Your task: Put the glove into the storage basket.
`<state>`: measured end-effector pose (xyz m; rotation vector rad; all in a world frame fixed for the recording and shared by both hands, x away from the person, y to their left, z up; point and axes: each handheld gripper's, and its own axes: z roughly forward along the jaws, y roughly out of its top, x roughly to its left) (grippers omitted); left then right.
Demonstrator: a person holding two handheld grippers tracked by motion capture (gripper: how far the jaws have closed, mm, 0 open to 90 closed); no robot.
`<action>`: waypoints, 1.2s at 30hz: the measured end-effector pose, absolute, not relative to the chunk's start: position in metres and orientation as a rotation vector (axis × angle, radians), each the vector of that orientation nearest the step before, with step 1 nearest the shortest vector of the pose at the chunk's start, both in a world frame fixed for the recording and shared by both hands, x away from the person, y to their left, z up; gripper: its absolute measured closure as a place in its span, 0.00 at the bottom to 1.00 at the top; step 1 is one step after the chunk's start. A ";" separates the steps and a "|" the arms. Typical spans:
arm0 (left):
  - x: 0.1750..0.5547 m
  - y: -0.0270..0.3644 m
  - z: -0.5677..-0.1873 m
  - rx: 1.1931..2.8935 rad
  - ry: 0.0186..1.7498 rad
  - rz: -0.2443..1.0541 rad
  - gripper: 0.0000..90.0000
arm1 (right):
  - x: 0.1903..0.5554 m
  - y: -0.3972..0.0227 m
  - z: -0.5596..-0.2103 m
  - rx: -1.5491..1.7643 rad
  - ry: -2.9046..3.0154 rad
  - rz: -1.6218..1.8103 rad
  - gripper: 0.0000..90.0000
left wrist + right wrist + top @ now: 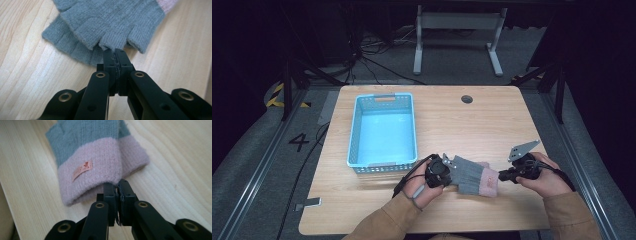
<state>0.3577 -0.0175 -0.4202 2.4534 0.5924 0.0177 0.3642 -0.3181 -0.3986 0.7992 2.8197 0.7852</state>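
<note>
a light wooden table point(492, 125) with rounded corners stands on a grey carpeted floor point(252, 150) — a small dark round port point(467, 99) sits near the table's far edge. beyond the table, a white desk frame point(457, 35) and loose black cables point(367, 55). left of the table — yellow-black hazard tape point(277, 95) and a painted number 4 point(299, 142). the surroundings are dark.

Grey fingerless knit glove point(469, 175) with pink cuff and small orange label, flat on wooden table.
</note>
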 end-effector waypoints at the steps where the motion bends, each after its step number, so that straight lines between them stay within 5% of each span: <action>1: 0.357 -0.016 -0.419 2.451 0.588 0.020 0.99 | 0.366 -0.318 -0.396 0.814 2.800 0.807 0.97; 32: 0.362 -0.015 -0.431 2.486 0.633 -0.077 0.99 | 0.398 -0.300 -0.420 0.973 2.688 0.804 0.97; 36: 0.365 -0.014 -0.433 2.483 0.651 -0.063 0.92 | 0.398 -0.300 -0.421 0.984 2.682 0.802 0.95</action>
